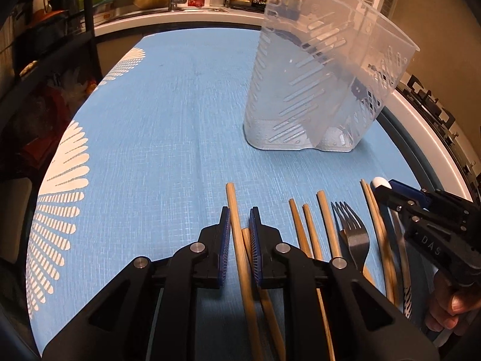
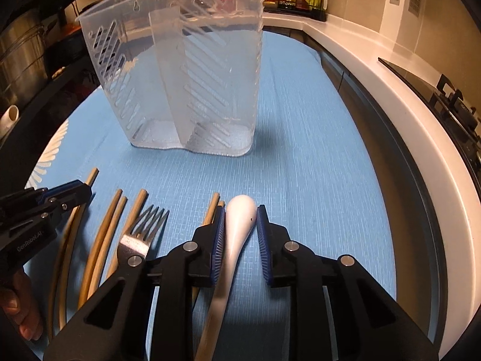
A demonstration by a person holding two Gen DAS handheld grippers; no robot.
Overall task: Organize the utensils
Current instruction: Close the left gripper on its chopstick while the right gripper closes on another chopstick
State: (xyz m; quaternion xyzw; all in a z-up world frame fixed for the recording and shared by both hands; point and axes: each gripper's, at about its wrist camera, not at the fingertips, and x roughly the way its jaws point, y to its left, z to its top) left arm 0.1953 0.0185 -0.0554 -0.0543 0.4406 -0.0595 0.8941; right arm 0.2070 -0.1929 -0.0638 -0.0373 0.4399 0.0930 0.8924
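Where counters curve, blue tablecloth (image 1: 168,126)

Low wrist views, shared holder (image 1: 315,84) ahead

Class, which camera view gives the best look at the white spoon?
The right wrist view: the white spoon lies full length between the right gripper's open fingers. The left wrist view shows only its tip, behind that gripper.
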